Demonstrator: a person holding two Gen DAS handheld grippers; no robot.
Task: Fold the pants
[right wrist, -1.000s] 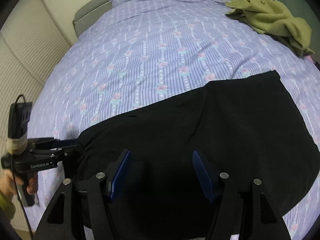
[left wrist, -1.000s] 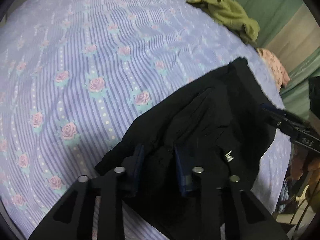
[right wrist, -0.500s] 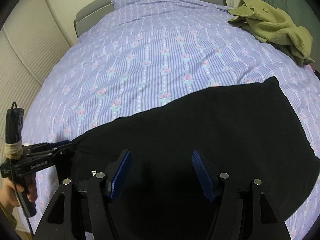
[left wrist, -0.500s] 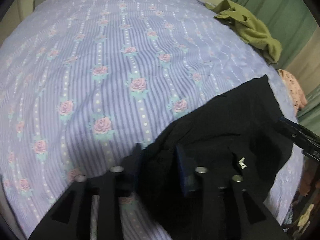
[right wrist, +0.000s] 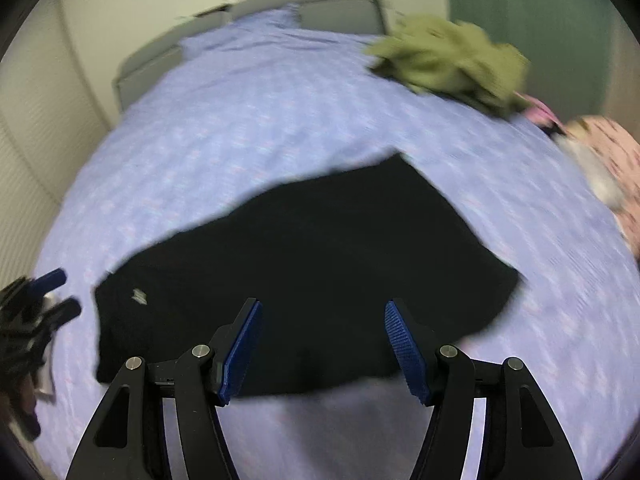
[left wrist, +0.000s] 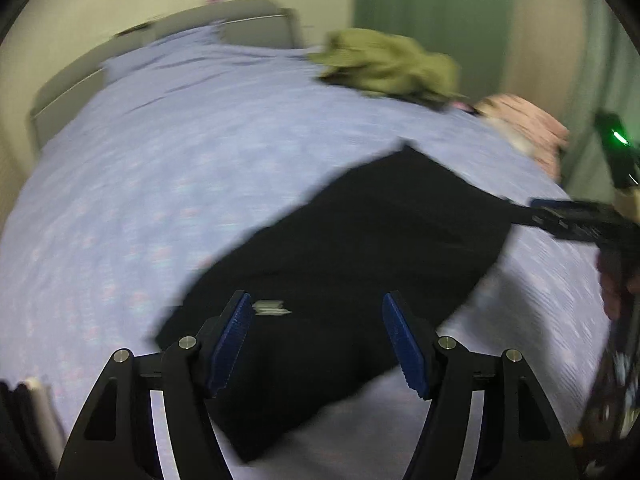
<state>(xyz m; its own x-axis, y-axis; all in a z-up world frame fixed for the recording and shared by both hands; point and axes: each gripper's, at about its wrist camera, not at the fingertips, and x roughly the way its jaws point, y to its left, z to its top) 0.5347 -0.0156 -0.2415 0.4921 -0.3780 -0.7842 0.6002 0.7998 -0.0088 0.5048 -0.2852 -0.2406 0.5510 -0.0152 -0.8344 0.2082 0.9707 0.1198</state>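
Note:
The black pants (left wrist: 352, 256) (right wrist: 312, 272) lie folded flat on the lilac flowered bed sheet (left wrist: 168, 184) (right wrist: 224, 136), a small white logo (right wrist: 139, 295) near their left end. My left gripper (left wrist: 316, 344) hovers above that end, its jaws opening, nothing between the blue pads (left wrist: 230, 344). In the right wrist view it shows at the far left edge as the left gripper (right wrist: 48, 300). My right gripper (right wrist: 322, 350) is open above the pants' near edge, holding nothing. The left wrist view has the right gripper (left wrist: 572, 216) at the far right, a hand on its handle. Both views are motion-blurred.
A crumpled olive-green garment (left wrist: 384, 64) (right wrist: 452, 60) lies at the bed's far right. A pink patterned cloth (left wrist: 524, 124) (right wrist: 608, 152) sits at the right edge. The grey headboard (right wrist: 256, 12) and a cream wall stand behind, green curtains (left wrist: 420, 0) to the right.
The left gripper let go of the pants' end and opened wide. Both grippers pulled back and rose, so the whole folded pants and the headboard now show.

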